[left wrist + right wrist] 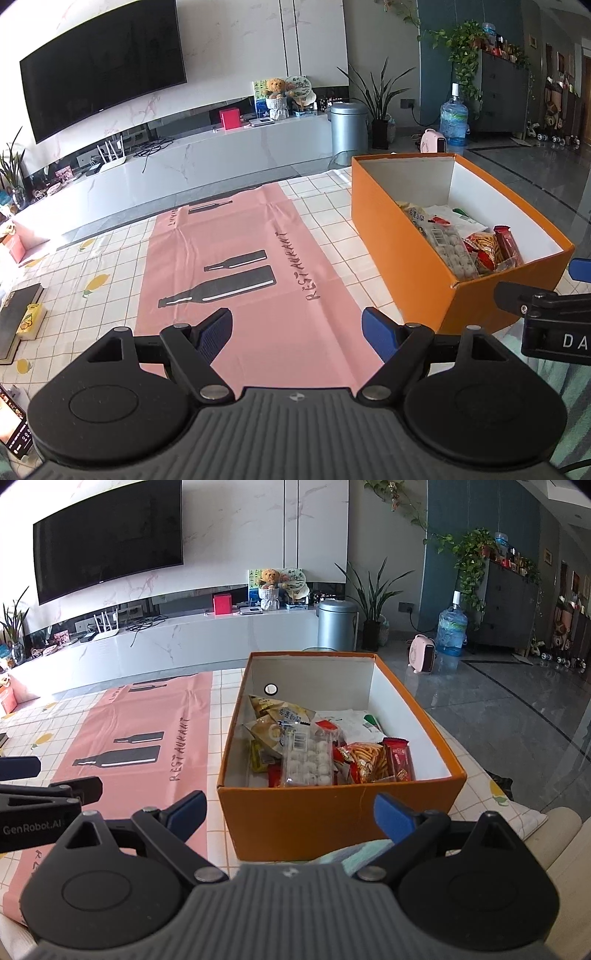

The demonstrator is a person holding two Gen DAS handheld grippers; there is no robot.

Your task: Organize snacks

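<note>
An orange cardboard box [332,816] stands on the table, also in the left wrist view [391,258]. It holds several snacks: a clear pack of white balls [306,760], an orange stick-snack bag [364,762], a red bar [400,762] and yellow packets [269,716]. The snacks also show in the left wrist view [472,247]. My left gripper [297,328] is open and empty above the pink mat [240,266]. My right gripper [291,810] is open and empty in front of the box's near wall.
A pink mat [140,738] printed with bottles lies on a checked tablecloth [325,206]. A dark book [16,317] and a small yellow box [31,321] sit at the left edge. A phone [13,432] lies at the lower left. The floor drops off to the right.
</note>
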